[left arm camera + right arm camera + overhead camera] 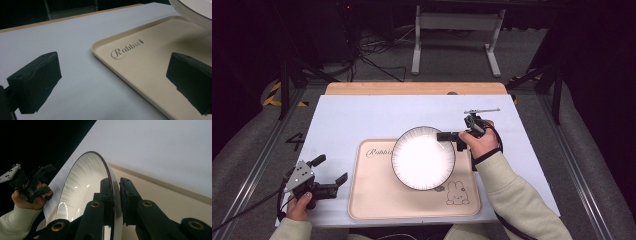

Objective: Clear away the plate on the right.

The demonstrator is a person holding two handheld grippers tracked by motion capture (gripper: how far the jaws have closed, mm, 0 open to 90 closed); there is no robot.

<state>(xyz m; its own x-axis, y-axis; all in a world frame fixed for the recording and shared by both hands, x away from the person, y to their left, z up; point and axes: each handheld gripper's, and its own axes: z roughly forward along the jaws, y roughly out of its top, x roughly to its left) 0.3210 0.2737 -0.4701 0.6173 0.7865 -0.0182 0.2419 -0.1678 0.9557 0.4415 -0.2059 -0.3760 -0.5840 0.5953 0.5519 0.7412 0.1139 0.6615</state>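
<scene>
A white plate (423, 158) with a dark rim hangs over the beige tray (372, 195), and my right gripper (451, 137) is shut on its right rim. Seen from the right gripper view, the plate (82, 190) stands edge-on with its rim pinched between the black pads (106, 192). My left gripper (331, 171) rests near the table's front left corner, open, nothing between its fingers. The left gripper view has its gripper (112, 82) spread over the tray's (140, 72) left edge, beside the "Rabbit" lettering (126, 50), with the plate's underside (197, 12) at top right.
A pale blue mat (362, 117) covers the table, with a wooden strip (412, 88) along the far edge. A rabbit drawing (456, 193) marks the tray's near right corner. Beyond the table stand a white frame (457, 30) and cables on the floor.
</scene>
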